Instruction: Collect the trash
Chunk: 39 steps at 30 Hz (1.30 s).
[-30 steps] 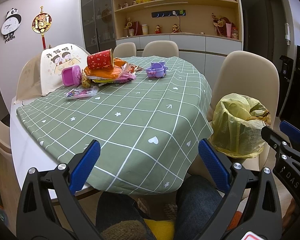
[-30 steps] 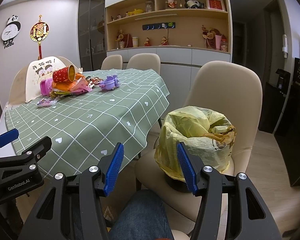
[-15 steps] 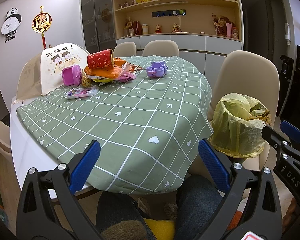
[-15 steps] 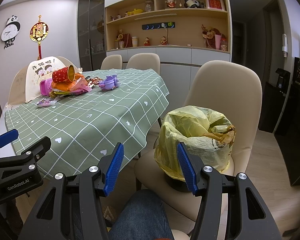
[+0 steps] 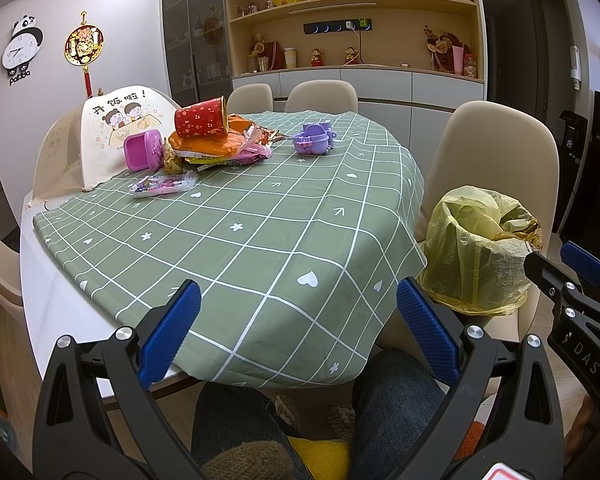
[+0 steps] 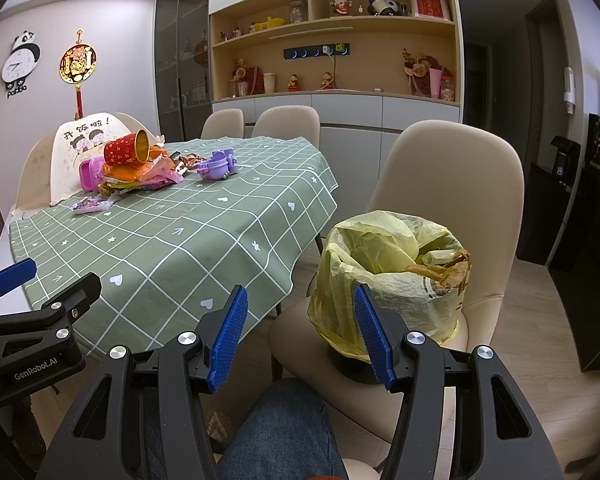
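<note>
Dining rm w/ shelf wall (image 5: 352, 20) at back, beige chairs round a table (image 5: 56, 300) under a green grid cloth (image 5: 260, 232). Nearest chair (image 6: 452, 184) on the right carries a bin (image 6: 392, 280) lined w/ a yellow bag, some trash already in it; bin sits just beside the cloth's hanging corner. Trash pile is at the far left end of the table, well apart from both tools: orange wrappers (image 5: 216, 146) in a heap, red cup (image 5: 200, 117) lying on its side on top, pink tub (image 5: 142, 155) touching the heap's left, clear packet (image 5: 164, 185) lying alone nearer the cam. Purple toy (image 5: 314, 141) sits apart to the right of the heap. Left gripper (image 5: 298, 328) low over the near table edge, jaws wide, nothing betw them. Right gripper (image 6: 302, 332) in front of the bin, jaws also wide & empty. Person's knees in jeans (image 6: 284, 428) show below both
</note>
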{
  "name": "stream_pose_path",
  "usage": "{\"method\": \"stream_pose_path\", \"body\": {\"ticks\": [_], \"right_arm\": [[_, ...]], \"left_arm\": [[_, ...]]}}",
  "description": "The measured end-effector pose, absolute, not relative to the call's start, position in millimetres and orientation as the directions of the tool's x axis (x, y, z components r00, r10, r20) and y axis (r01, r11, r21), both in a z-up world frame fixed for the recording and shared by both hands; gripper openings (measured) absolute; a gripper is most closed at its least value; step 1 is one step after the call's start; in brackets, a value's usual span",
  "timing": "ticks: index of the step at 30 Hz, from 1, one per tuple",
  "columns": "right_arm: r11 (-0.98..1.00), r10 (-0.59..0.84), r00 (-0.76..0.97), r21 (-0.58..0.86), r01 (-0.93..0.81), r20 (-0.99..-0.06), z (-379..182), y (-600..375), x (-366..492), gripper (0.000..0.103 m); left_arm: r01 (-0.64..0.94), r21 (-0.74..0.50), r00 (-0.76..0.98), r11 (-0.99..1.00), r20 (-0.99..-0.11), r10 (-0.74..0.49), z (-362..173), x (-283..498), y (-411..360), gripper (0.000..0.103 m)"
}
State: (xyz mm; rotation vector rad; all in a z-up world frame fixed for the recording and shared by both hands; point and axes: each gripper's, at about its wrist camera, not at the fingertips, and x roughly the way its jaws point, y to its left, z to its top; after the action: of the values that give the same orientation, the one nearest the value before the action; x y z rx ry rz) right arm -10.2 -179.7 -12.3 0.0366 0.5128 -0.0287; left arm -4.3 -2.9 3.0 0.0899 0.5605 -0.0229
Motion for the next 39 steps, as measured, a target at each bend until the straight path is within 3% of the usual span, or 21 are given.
{"method": "stream_pose_path", "body": {"ticks": [26, 34, 39], "right_arm": [[1.000, -0.023, 0.847, -0.013, 0.019, -0.531, -21, -171, 14, 0.053], [0.996, 0.055, 0.843, -0.029, -0.083, -0.535, -5, -136, 73, 0.053], [0.989, 0.101, 0.848, -0.043, -0.144, -0.521, 6, -107, 116, 0.053]], "left_arm": [[0.061, 0.072, 0.834, 0.996, -0.552, -0.011, 3, 24, 13, 0.094], [0.031, 0.055, 0.828, 0.998, -0.561, 0.005, 26, 74, 66, 0.094], [-0.020, -0.029, 0.827, 0.999, -0.562, 0.000, 37, 112, 128, 0.094]]}}
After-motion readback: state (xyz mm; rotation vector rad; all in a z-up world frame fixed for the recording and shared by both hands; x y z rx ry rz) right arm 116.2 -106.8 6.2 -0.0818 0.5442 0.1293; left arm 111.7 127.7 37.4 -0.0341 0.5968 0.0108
